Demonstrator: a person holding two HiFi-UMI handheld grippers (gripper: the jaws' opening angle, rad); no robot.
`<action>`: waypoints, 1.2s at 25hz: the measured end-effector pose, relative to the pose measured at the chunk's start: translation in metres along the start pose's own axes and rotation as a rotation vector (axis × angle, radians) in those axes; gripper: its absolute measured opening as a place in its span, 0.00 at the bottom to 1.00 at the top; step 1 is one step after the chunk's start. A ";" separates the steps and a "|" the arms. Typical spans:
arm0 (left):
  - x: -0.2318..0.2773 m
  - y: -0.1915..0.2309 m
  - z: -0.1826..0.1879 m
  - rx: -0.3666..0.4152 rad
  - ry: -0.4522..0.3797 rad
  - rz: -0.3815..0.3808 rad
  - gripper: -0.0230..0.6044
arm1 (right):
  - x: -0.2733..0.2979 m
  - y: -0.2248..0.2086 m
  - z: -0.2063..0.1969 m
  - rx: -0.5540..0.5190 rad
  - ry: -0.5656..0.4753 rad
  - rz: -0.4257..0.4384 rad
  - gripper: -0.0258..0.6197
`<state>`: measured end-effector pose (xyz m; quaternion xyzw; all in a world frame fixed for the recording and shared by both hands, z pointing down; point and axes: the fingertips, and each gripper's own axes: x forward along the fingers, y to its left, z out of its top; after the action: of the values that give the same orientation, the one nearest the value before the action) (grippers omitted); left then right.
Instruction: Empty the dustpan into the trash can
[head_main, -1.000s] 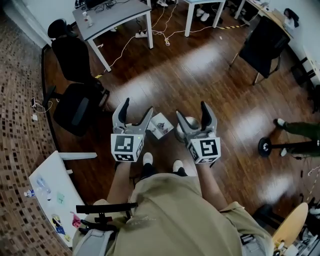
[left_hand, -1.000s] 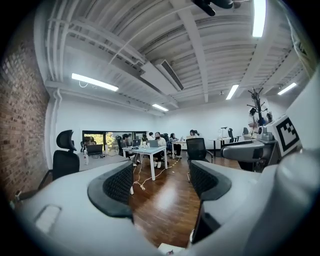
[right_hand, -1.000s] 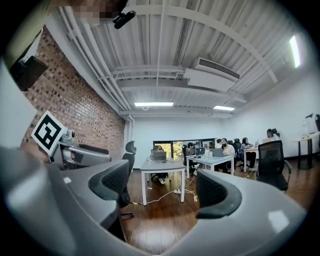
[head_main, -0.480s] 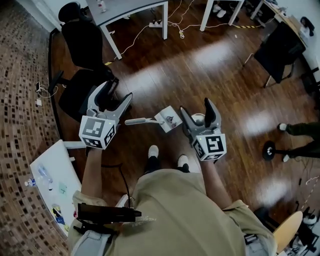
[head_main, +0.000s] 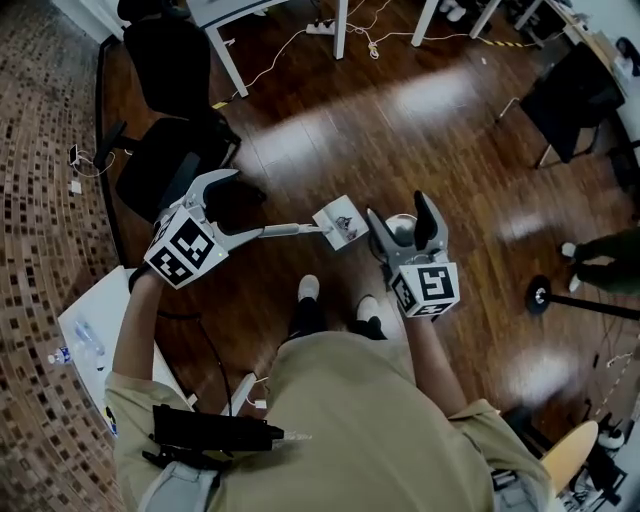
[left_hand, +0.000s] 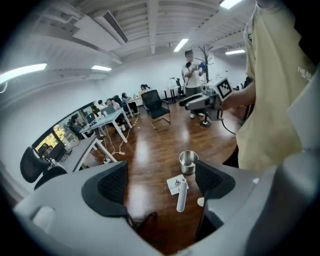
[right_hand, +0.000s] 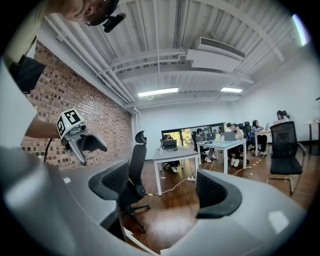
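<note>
A small white dustpan (head_main: 339, 221) lies on the wood floor, its pale handle (head_main: 284, 231) pointing left. A round metal trash can (head_main: 401, 229) stands just right of it, partly hidden behind my right gripper (head_main: 400, 212), which hangs open and empty above it. My left gripper (head_main: 243, 206) is off to the left, aimed at the handle's end. Its jaws have just been opening and nothing is between the pads. In the left gripper view the dustpan (left_hand: 175, 184) and the can (left_hand: 188, 162) lie on the floor beyond the open jaws. The right gripper view shows only the room.
A black office chair (head_main: 163, 178) stands close behind the left gripper. A white table (head_main: 88, 342) sits at the lower left. Desks and floor cables (head_main: 283, 48) are farther off, another chair (head_main: 568, 98) at the upper right. A person's leg (head_main: 602, 248) is at the right edge.
The left gripper has swung out to the left, dropped and rolled, uncovering the dustpan's handle, and its jaws stand wider. The right gripper has sunk a little over the can.
</note>
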<state>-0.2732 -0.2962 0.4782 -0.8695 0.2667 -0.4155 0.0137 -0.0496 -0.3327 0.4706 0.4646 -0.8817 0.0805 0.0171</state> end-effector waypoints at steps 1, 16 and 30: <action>0.004 -0.005 -0.007 0.021 0.034 -0.022 0.71 | 0.000 -0.001 0.001 -0.001 0.000 -0.005 0.67; 0.106 -0.066 -0.096 0.078 0.264 -0.202 0.81 | -0.008 -0.030 -0.003 0.048 0.025 -0.083 0.67; 0.210 -0.108 -0.172 0.013 0.361 -0.258 0.62 | -0.023 -0.046 -0.009 0.055 0.049 -0.150 0.67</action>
<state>-0.2421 -0.2693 0.7677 -0.8077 0.1485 -0.5646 -0.0820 0.0013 -0.3381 0.4831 0.5275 -0.8412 0.1143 0.0322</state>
